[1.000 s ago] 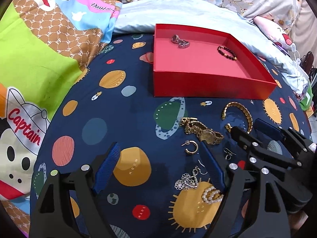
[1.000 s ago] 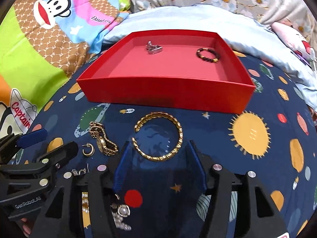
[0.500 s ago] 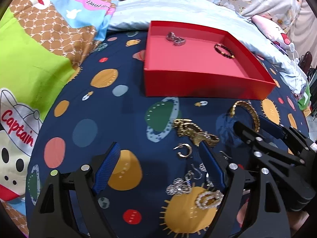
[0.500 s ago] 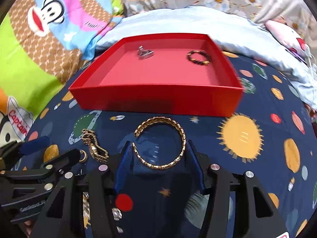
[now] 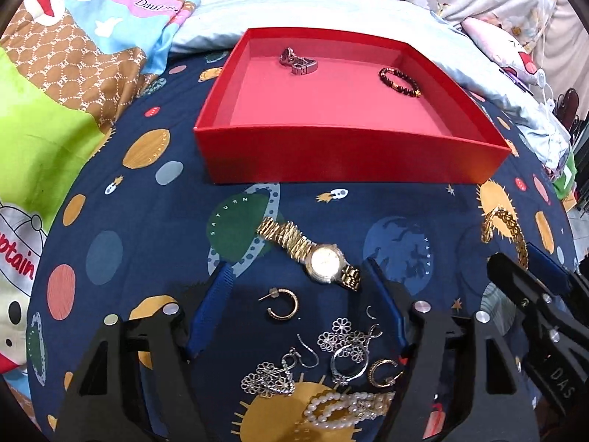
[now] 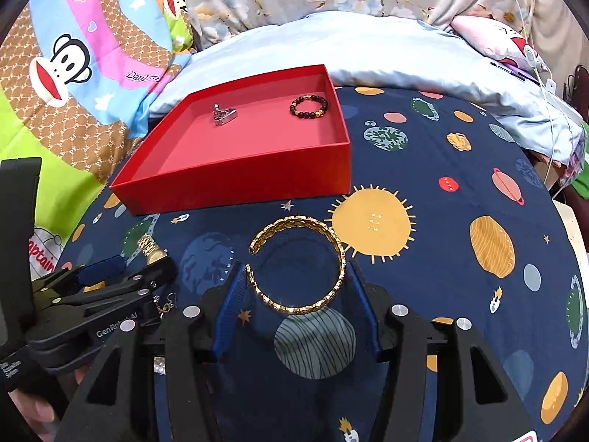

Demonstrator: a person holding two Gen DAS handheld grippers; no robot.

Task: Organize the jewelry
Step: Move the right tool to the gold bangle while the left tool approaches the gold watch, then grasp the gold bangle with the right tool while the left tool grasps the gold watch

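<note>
Between the right gripper (image 6: 294,294) jaws: gold bangle (image 6: 298,265), flat on the bed, gap facing left, pads at both sides, can't tell if gripping. Left gripper (image 5: 298,291) jaws wide, just been narrowing, gold hoop earring (image 5: 281,304) between, gold watch (image 5: 313,254) across the tips. Red box (image 5: 346,158) straight ahead.

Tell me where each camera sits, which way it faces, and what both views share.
Left wrist: rides the left gripper, angled down over the gold watch and earrings; own blue fingers and the right gripper show.
Right wrist: rides the right gripper, its jaws around the gold cuff; a hand shows.
Shared: red box, cuff, watch.
</note>
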